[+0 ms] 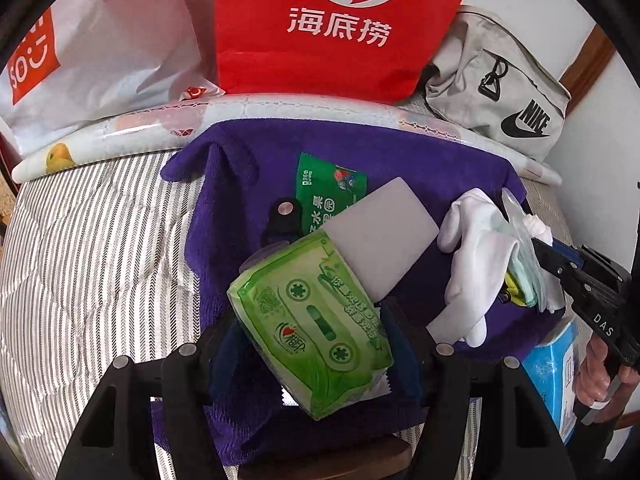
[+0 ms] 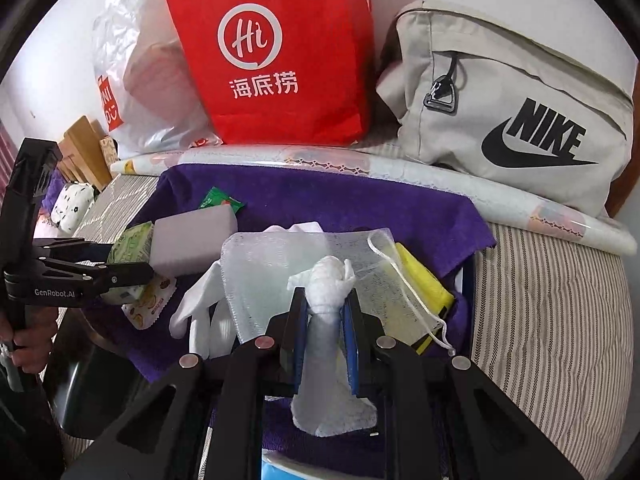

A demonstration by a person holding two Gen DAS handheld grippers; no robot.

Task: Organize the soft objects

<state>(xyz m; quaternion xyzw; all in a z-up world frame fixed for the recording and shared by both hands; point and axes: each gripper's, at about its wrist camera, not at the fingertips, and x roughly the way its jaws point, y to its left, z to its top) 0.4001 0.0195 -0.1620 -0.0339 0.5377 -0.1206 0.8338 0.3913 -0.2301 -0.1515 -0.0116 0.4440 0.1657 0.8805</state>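
A: The left gripper (image 1: 316, 344) is closed on the green tissue pack (image 1: 312, 320) above the purple towel (image 1: 360, 152); it seems light, squashy.

B: The right gripper (image 2: 326, 320) pinches the white cloth (image 2: 330, 280); limp, so hold its bunched middle.

green tissue pack (image 1: 316, 332) in left tool (image 1: 316, 356), over purple towel (image 1: 256, 168)

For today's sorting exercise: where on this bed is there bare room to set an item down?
Free: striped quilt left of the purple towel, and quilt right of it, below the patterned roll. Crowded: the towel's middle, and the wall side with red bag and Nike bag.
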